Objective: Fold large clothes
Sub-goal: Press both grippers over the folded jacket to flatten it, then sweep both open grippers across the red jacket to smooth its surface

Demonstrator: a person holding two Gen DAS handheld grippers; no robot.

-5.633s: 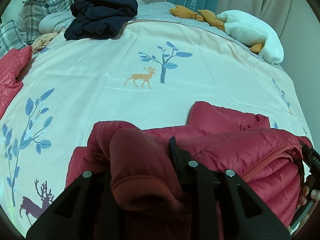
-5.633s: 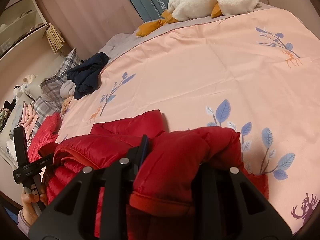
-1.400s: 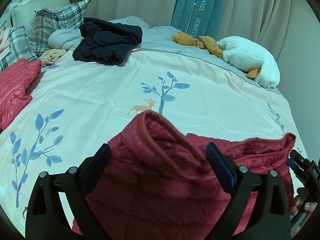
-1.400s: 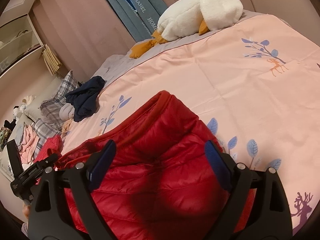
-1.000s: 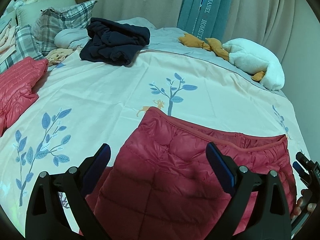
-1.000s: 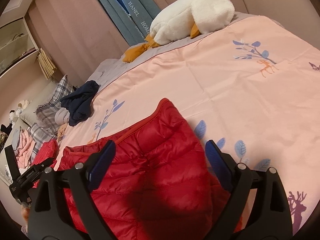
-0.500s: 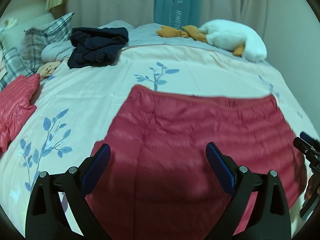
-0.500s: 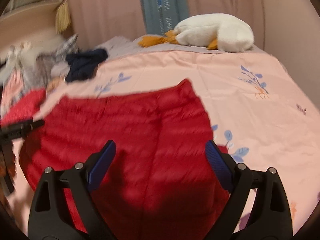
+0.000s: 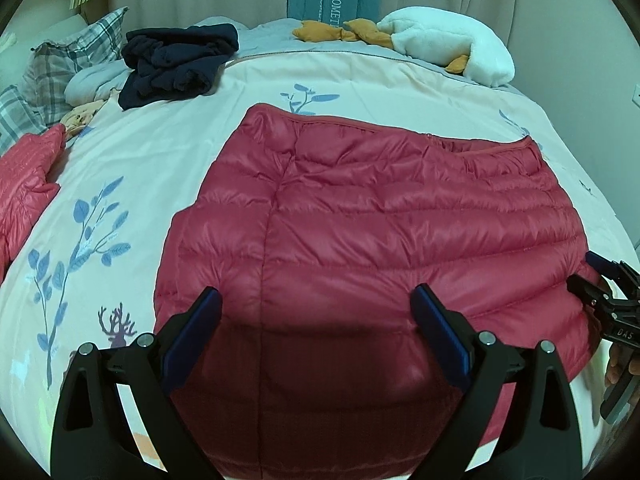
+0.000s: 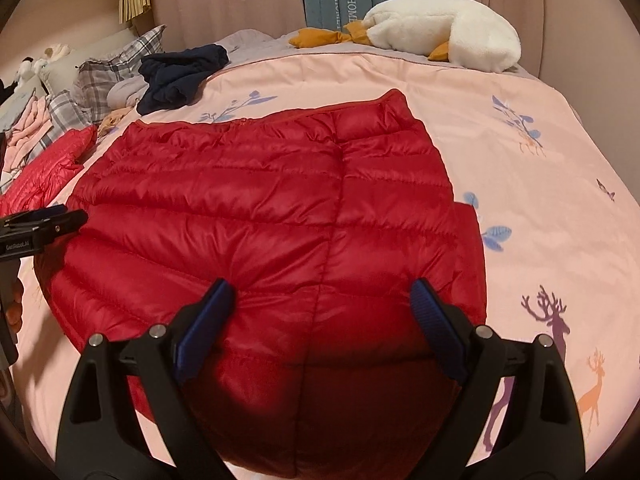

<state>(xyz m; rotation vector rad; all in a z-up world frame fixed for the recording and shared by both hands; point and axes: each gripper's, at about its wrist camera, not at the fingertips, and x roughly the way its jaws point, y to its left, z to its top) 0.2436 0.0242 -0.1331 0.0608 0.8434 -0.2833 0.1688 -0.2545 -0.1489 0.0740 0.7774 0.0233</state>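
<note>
Left wrist view: left hand-held gripper (image 9: 316, 320) jaws apart, empty, above jacket (image 9: 360, 220); right hand-held gripper (image 10: 320, 312) likewise apart. Pinch near corners, fold evenly forward.

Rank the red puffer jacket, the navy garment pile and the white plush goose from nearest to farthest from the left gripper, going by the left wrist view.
1. Red puffer jacket: spread flat directly beneath the open left gripper.
2. Navy garment pile: far left, by the plaid pillows.
3. White plush goose: far right edge of the bed, before the curtain.
</note>
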